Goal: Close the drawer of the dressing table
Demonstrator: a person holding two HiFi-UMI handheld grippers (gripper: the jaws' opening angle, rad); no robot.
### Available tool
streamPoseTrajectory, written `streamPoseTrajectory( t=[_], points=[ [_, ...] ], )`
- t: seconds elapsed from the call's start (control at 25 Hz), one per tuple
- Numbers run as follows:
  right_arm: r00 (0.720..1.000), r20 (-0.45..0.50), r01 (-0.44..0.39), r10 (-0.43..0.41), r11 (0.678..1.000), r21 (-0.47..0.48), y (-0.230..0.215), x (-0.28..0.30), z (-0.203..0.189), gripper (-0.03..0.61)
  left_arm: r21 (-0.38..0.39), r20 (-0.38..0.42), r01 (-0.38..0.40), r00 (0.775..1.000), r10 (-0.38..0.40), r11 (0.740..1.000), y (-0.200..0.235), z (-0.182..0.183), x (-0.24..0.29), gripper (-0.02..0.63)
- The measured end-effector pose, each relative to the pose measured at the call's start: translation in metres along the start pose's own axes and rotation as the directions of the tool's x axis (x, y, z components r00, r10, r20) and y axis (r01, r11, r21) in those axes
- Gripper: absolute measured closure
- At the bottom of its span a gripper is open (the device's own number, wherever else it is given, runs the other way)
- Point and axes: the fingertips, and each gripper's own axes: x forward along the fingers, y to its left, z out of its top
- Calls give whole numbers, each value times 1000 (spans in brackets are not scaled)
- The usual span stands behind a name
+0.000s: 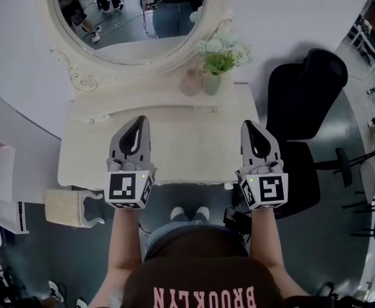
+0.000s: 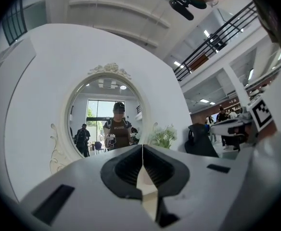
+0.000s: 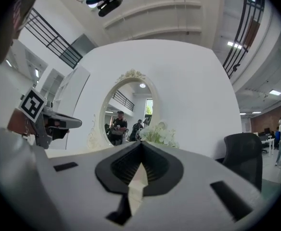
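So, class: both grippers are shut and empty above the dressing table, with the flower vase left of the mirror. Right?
No: the head view shows the flower vase right of the mirror. The left gripper and right gripper are shut and empty above the dressing table.

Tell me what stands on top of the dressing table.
A vase of flowers and a pinkish vessel, by the mirror. The left gripper and right gripper hide front parts.
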Motion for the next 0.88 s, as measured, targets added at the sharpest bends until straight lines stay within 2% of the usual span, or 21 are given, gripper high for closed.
streamPoseTrajectory(
  t=[0.2, 0.88],
  points=[
    [1000, 21, 7, -7, 1000, -25, 1, -4, 16, 580, -37, 31, 11, 999, -10, 999, -1, 18, 0, 609],
    [1000, 22, -16, 17, 998, -67, 14, -6, 25, 580, -34, 43, 44, 998, -43, 998, -1, 14, -5, 609]
  ],
)
